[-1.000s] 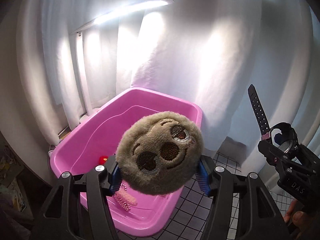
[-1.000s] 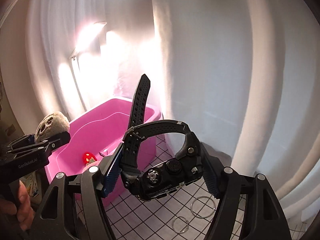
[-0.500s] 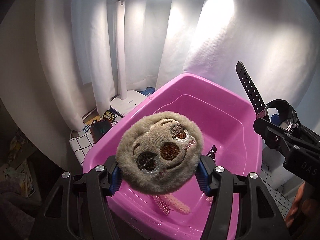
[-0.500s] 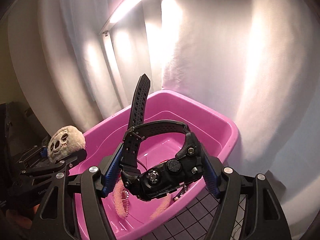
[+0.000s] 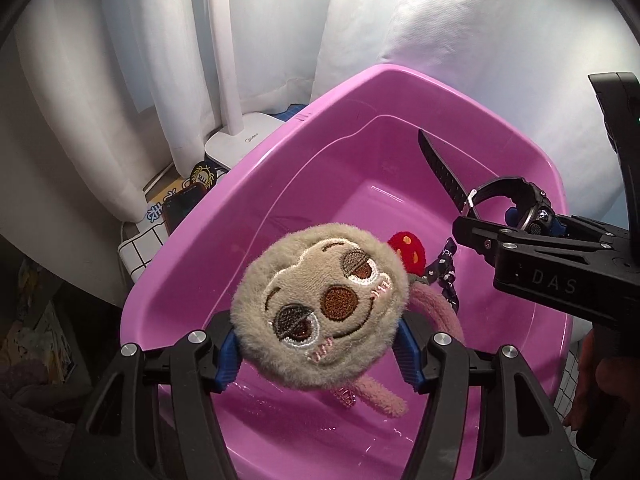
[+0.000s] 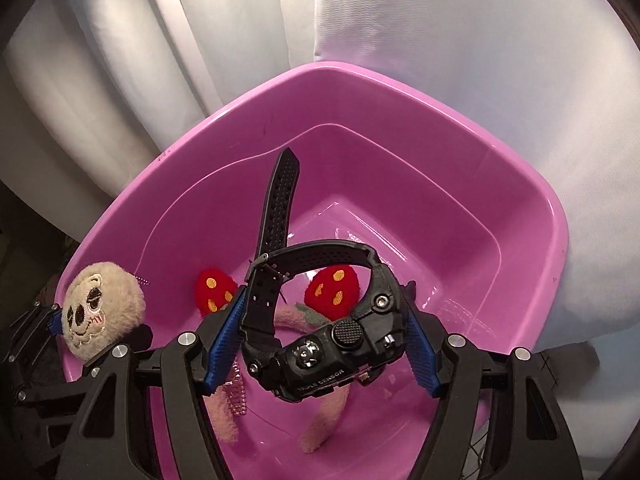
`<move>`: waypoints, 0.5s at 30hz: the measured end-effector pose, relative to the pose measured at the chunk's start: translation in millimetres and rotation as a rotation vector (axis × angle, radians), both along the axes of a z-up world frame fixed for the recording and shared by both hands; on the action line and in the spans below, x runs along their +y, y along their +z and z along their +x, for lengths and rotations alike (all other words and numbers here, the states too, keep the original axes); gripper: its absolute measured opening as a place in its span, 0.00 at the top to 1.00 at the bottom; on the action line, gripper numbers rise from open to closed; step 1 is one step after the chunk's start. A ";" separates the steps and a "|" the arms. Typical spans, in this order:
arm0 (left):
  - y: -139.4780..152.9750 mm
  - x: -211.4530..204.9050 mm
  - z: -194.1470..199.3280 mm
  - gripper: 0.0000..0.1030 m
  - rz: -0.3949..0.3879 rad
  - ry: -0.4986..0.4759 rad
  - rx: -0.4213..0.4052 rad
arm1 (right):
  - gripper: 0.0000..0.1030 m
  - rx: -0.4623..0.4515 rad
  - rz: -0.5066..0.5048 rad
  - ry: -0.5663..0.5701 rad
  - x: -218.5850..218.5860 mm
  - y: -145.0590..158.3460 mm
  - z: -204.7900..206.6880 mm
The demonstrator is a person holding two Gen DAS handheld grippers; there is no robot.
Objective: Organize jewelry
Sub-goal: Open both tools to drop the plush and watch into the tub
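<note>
Hovering over pink tub (image 6: 532, 216), right gripper (image 6: 324, 344) pinches black watch (image 6: 320, 352) & left gripper (image 5: 318, 352) clamps plush face charm (image 5: 320, 308); dropping both together risks strap snagging charm's chain.

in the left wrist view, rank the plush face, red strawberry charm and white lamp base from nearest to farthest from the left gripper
1. plush face: clamped between the left gripper fingers, over the pink tub.
2. red strawberry charm: inside the tub, just beyond the plush, to the right.
3. white lamp base: outside the tub, beyond its far-left rim.
</note>
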State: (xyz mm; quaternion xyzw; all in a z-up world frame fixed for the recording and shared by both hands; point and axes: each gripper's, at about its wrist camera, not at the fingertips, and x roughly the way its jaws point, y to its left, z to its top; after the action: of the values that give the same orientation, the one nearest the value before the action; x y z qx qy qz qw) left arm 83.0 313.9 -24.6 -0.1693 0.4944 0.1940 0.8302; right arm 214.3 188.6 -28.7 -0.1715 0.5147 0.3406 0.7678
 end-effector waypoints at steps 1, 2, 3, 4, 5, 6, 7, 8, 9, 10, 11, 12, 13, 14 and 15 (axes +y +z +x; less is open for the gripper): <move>-2.4 0.4 1.4 0.39 -0.005 0.000 0.011 | 0.34 -0.012 -0.023 0.000 3.0 -1.4 1.2; -4.3 1.2 2.4 0.38 -0.006 0.002 0.018 | 0.34 -0.013 -0.033 -0.005 5.4 -2.5 2.3; -5.6 1.7 3.2 0.38 -0.006 0.003 0.023 | 0.34 -0.011 -0.040 -0.007 8.6 -3.2 4.0; -6.3 2.0 3.8 0.38 -0.007 0.003 0.026 | 0.34 -0.010 -0.044 -0.008 9.8 -3.9 5.1; -7.0 2.4 4.2 0.36 -0.009 0.003 0.029 | 0.34 -0.011 -0.047 -0.012 15.3 -5.0 9.0; -7.9 3.1 4.4 0.35 -0.009 0.004 0.032 | 0.33 -0.013 -0.050 -0.016 16.5 -5.4 9.8; -7.9 3.0 4.6 0.33 -0.008 0.005 0.034 | 0.33 -0.018 -0.049 -0.017 18.0 -4.8 10.4; -8.0 3.0 4.8 0.29 -0.003 0.006 0.036 | 0.33 -0.026 -0.044 -0.022 18.5 -3.5 11.2; -7.8 2.8 4.9 0.27 0.002 0.006 0.037 | 0.33 -0.033 -0.040 -0.028 19.7 -1.1 12.4; -7.6 2.8 4.8 0.24 0.004 0.004 0.035 | 0.33 -0.039 -0.036 -0.032 20.1 1.3 12.9; -7.4 3.0 4.7 0.22 0.002 0.004 0.034 | 0.33 -0.042 -0.033 -0.033 20.8 3.4 13.5; -7.5 3.1 4.8 0.22 -0.001 0.003 0.035 | 0.33 -0.045 -0.034 -0.033 21.6 5.0 13.8; -7.5 3.0 4.9 0.22 -0.002 0.001 0.036 | 0.33 -0.050 -0.034 -0.034 20.4 7.1 14.1; -7.4 2.8 4.9 0.22 -0.001 0.000 0.038 | 0.33 -0.054 -0.032 -0.035 21.2 10.3 11.5; -7.3 2.7 4.4 0.21 0.000 0.002 0.039 | 0.33 -0.055 -0.030 -0.035 22.1 12.8 9.0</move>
State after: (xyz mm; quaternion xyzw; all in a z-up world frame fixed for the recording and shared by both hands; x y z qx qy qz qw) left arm 87.4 316.7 -31.9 -0.1661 0.5104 0.1981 0.8202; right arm 223.3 210.6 -15.9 -0.1833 0.5016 0.3145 0.7848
